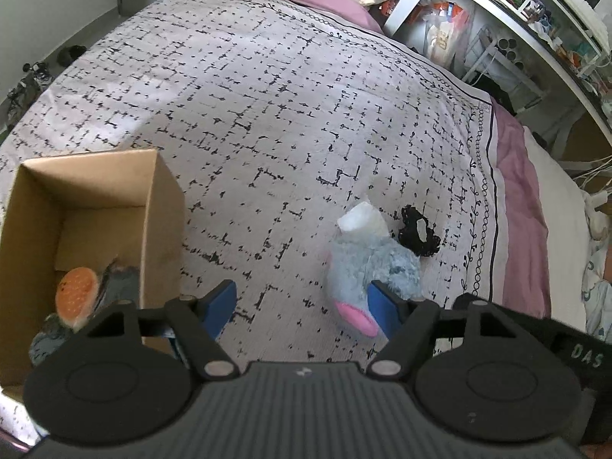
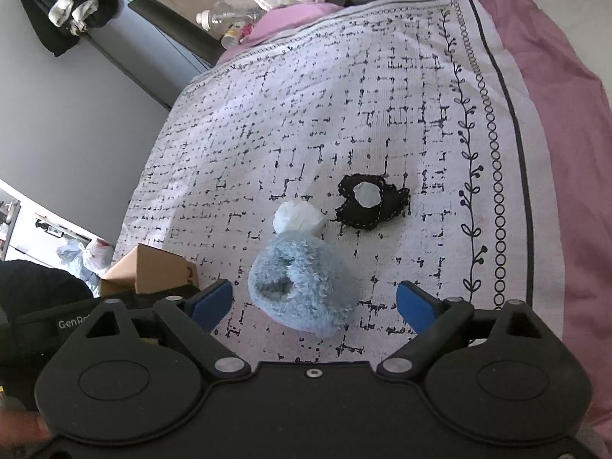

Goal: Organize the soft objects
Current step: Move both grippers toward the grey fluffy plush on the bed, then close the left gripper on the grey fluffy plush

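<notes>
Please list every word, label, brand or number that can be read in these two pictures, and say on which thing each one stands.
"DAS" – on the black body of the right gripper, seen at the edge of the left wrist view.
"GenRo" – cut off, on the black body of the left gripper, seen in the right wrist view.
An orange mark on the cardboard box: too small to read.
Labels on the shelf items: too blurred.

Plush slipper [image 1: 367, 267] on bedspread [image 1: 267, 114], box [image 1: 95, 206] left, patch [image 1: 419, 233] behind-right.
</notes>
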